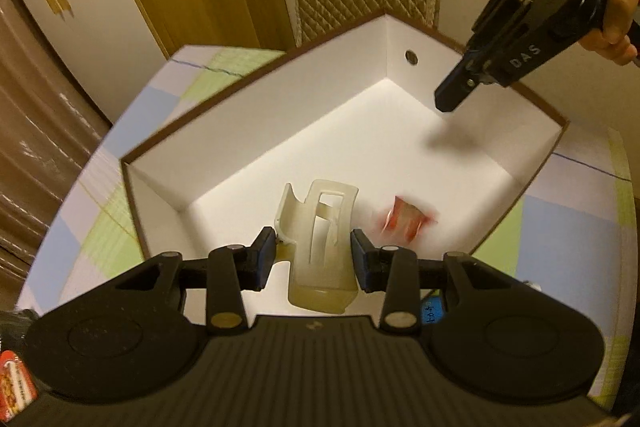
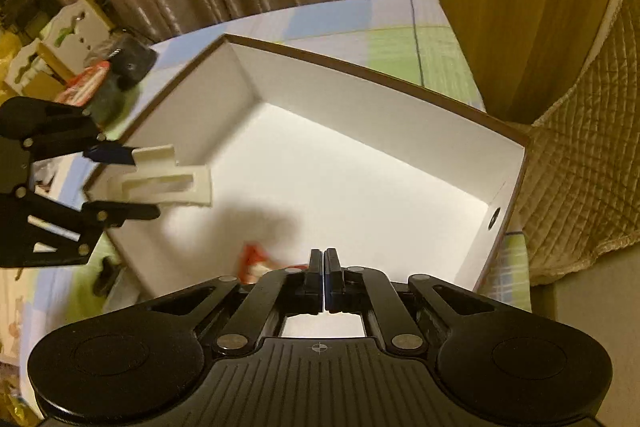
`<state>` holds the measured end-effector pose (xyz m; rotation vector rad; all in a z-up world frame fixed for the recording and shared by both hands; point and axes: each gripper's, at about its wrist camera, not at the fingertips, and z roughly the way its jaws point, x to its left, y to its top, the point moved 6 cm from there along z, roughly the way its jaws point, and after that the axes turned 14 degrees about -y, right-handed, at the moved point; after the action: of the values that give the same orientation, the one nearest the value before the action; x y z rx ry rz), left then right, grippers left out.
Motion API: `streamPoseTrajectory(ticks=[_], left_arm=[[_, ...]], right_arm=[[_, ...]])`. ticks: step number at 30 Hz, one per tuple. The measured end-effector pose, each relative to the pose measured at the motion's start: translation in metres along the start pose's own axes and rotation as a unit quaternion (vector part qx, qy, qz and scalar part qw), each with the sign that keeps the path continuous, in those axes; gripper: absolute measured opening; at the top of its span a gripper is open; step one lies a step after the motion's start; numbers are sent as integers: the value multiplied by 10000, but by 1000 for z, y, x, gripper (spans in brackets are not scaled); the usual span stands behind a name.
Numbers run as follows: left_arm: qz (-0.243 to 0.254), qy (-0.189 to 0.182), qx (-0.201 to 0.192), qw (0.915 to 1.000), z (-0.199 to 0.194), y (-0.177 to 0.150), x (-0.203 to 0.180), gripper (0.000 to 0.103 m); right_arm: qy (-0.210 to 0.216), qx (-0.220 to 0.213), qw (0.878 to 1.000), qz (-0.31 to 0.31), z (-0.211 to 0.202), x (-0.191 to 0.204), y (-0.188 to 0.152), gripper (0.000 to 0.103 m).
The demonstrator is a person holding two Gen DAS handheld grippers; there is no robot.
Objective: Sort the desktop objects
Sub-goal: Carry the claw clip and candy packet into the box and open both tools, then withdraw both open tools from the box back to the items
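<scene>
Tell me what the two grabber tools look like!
Both are black plastic. The left gripper has a ribbed body, two round bulges, silver rivets on its linkage bars and dark blue pads on its fingers. The right gripper has the same build, plus a small crosshair mark. Seen from the left camera, it carries white letters "DAS". No sleeve shows.
</scene>
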<state>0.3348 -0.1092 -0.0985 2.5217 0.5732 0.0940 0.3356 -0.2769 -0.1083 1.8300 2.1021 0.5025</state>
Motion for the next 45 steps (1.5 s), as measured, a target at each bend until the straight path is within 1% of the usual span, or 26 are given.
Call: streamPoseTrajectory(ticks=[3,4,6,7,11,15,17,18,20,21,22,23,24,25,26,27,28,32,34,45], left_arm=[[-44,-106,79,9999,10,1,3,35],[-47,-144,138,9998,13,0,3,35],[-36,-189,277,9994,18,0,4,35],[-44,-167,353,9992,20,-1,5,35],[-50,-144,589,9981,24,-3,13,35],[-183,-61,765,9969,32,-3,21,36],[-324,-91,860,9957,38,-5,27,36],[-421,-102,866,9953,40,-5,29,36],[-524,-147,899,9945,43,-6,31,42],[-542,-146,899,9944,44,-5,34,47],[-546,-120,914,9942,44,-5,35,53],[-544,-91,921,9942,44,-5,35,54],[-559,-75,915,9942,43,-5,35,55],[-588,-74,911,9941,41,-5,35,55],[-623,-70,907,9939,39,-6,35,55],[-657,-60,896,9938,37,-6,35,58],[-680,-50,887,9937,36,-6,35,62],[-740,41,915,9930,29,-7,32,65],[-766,89,959,9924,27,-8,31,69],[-713,342,952,9923,11,-3,18,74]], right_arm=[[138,57,9997,171,5,-7,2,2],[179,123,9997,131,7,-7,1,2],[123,178,9998,-1,9,-7,1,2],[107,238,9997,-34,11,-8,2,2],[268,425,9986,-168,17,-7,0,2],[293,519,9976,-361,23,-1,-5,2],[302,616,9967,-425,28,1,-6,2],[327,667,9962,-462,31,1,-7,2],[369,791,9948,-529,35,3,-8,2],[386,833,9942,-557,37,3,-8,6],[392,856,9939,-578,38,4,-9,36],[349,840,9940,-600,39,3,-9,62],[345,732,9944,-675,37,5,-9,74],[447,624,9939,-791,34,8,-9,74],[362,625,9939,-830,33,10,-10,74],[298,606,9940,-860,33,10,-10,74],[320,591,9938,-880,32,11,-10,74],[276,657,9937,-862,32,9,-8,74],[235,674,9933,-912,31,10,-8,74],[22,597,9917,-1139,22,17,-9,74]])
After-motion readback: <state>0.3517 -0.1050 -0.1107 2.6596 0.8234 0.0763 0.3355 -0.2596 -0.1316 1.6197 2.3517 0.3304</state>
